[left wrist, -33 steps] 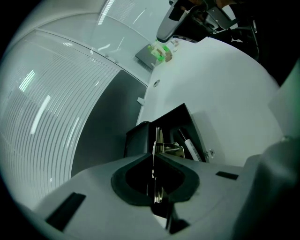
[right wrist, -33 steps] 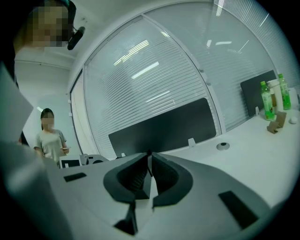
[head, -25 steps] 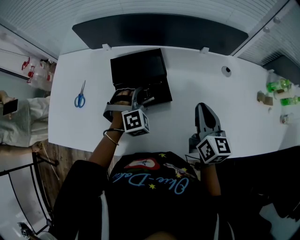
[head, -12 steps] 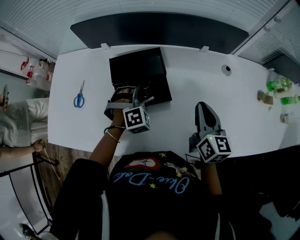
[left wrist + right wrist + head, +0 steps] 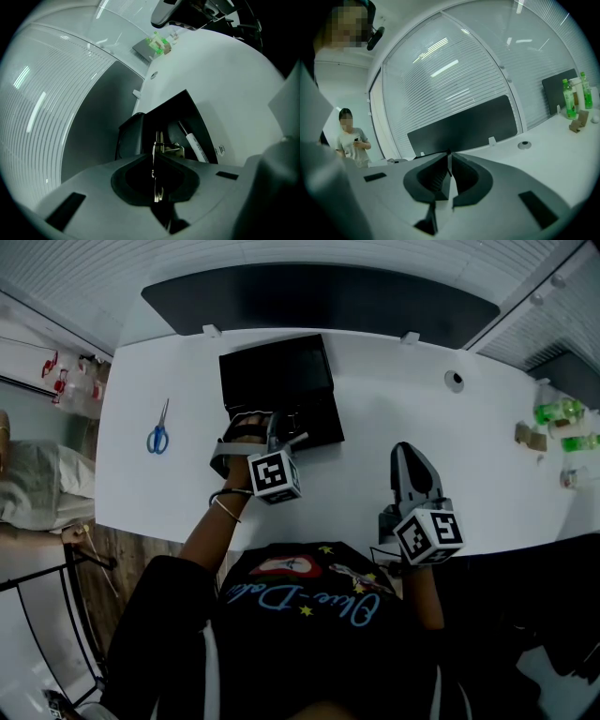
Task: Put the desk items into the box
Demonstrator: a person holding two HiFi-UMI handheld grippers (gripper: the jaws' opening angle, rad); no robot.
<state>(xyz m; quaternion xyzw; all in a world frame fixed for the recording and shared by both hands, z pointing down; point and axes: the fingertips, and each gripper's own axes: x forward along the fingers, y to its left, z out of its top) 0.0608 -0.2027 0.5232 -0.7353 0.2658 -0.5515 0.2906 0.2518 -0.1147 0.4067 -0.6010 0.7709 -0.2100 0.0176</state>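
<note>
A black box [image 5: 322,435] lies open on the white desk, its lid [image 5: 274,371] folded back. My left gripper [image 5: 278,430] reaches over the box's near part. In the left gripper view its jaws [image 5: 155,152] are shut on a thin metal clip [image 5: 171,149] that hangs over the box's inside [image 5: 187,112]. A white pen [image 5: 194,146] lies in the box beside the clip. Blue scissors [image 5: 157,434] lie on the desk far to the left. My right gripper [image 5: 410,463] rests shut and empty near the desk's front edge, its jaws [image 5: 450,161] pointing across the desk.
Green bottles [image 5: 559,414] and small items stand at the desk's right end. A round cable hole [image 5: 454,381] sits at the back right. A dark divider panel [image 5: 319,298] runs along the desk's far edge. A person [image 5: 350,137] stands off the left end.
My left gripper has edged slightly toward the box with the clip still held. The right gripper has not moved.
</note>
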